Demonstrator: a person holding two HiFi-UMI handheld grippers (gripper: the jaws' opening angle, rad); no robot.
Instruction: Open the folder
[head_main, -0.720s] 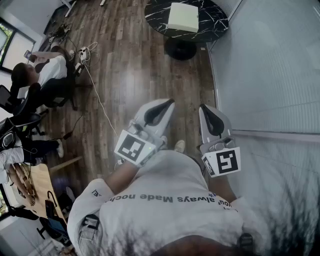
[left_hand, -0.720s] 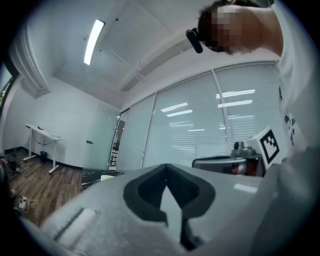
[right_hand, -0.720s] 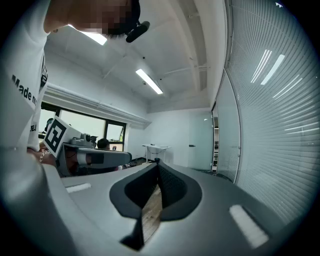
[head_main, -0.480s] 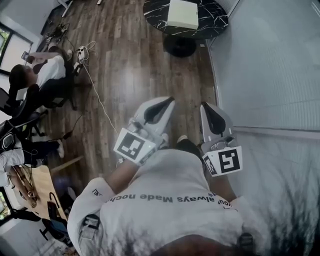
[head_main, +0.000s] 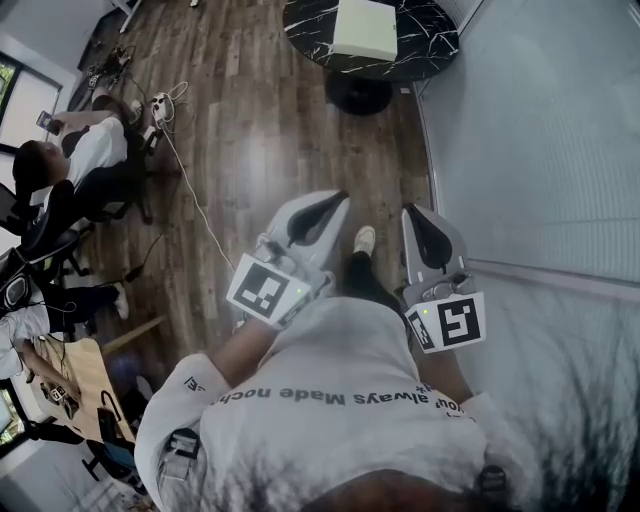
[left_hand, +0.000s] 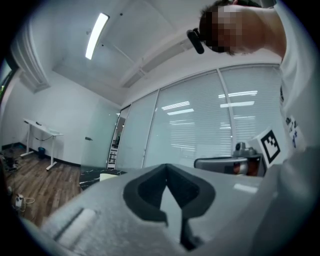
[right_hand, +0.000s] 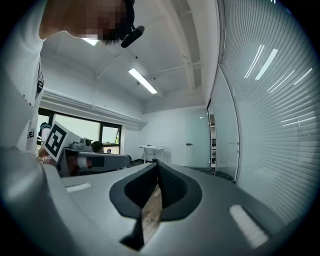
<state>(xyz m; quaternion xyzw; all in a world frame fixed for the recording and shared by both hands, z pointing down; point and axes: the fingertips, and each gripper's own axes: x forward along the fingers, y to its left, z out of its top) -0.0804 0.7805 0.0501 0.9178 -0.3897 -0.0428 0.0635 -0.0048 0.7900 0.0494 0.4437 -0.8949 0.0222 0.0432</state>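
A pale square folder (head_main: 365, 28) lies flat on a round black marble table (head_main: 305, 25) at the top of the head view, well ahead of both grippers. In the left gripper view the folder (left_hand: 107, 176) shows small and far off. My left gripper (head_main: 335, 202) and right gripper (head_main: 412, 213) are held side by side in front of my chest, pointing level toward the table. The jaws of the left gripper (left_hand: 166, 166) meet at the tips with nothing between them. So do those of the right gripper (right_hand: 156, 164). My shoe (head_main: 365, 238) shows between the grippers.
A glass wall with blinds (head_main: 530, 130) runs along the right. A person sits on a chair (head_main: 70, 160) at the left, near a power strip (head_main: 160, 103) and a white cable (head_main: 195, 195) on the wooden floor. A wooden desk (head_main: 80, 380) stands at lower left.
My foot has stepped forward between the grippers, and the floor has shifted slightly in view. Both grippers keep their pose and stay shut.
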